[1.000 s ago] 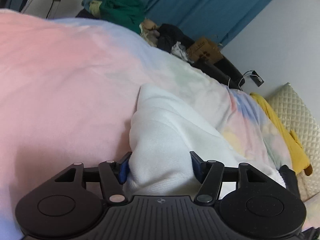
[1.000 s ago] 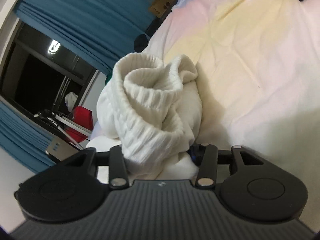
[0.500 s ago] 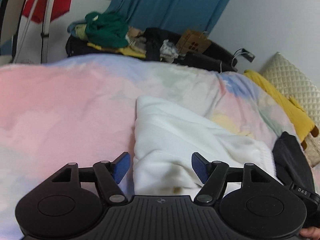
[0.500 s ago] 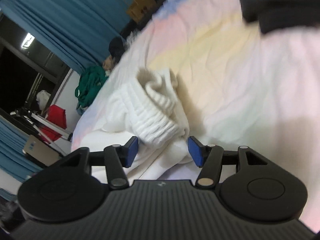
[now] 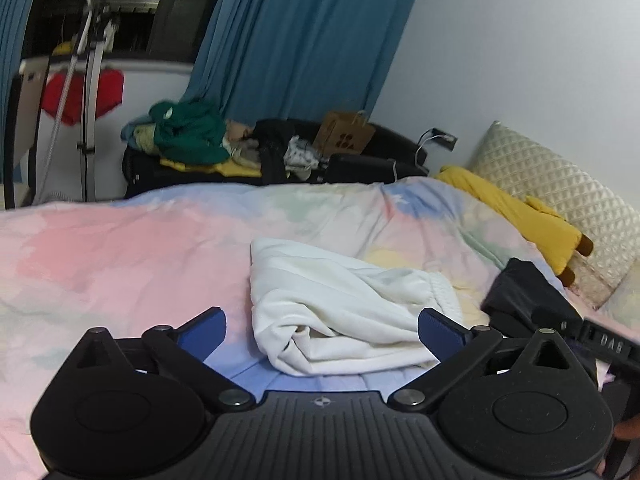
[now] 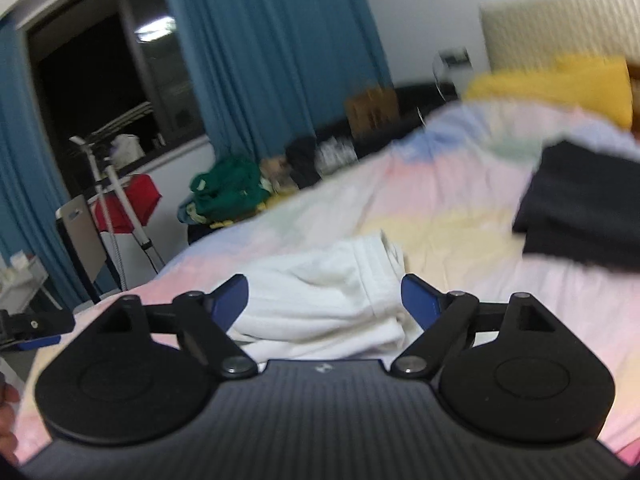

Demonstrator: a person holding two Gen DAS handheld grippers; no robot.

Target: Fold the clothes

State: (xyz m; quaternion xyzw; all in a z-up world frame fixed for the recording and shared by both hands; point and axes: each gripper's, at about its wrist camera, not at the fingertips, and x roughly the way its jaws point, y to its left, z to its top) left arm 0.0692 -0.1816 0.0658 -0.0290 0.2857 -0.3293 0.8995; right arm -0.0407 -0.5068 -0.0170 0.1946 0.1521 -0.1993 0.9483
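A pastel duvet point(image 5: 120, 256) covers the bed; the white garment point(image 5: 340, 308) lies bundled on it – 12 o'clock of the left gripper point(image 5: 320, 330) and right gripper point(image 6: 325, 300), whose jaws have just been opening, nothing between them. Blue curtains point(image 5: 304, 40) hang behind.

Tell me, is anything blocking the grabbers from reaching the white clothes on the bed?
Nothing visible is. The white garment lies on the pastel bedspread right ahead of the left gripper and right gripper, both open and empty. The black folded clothing sits off to the side.
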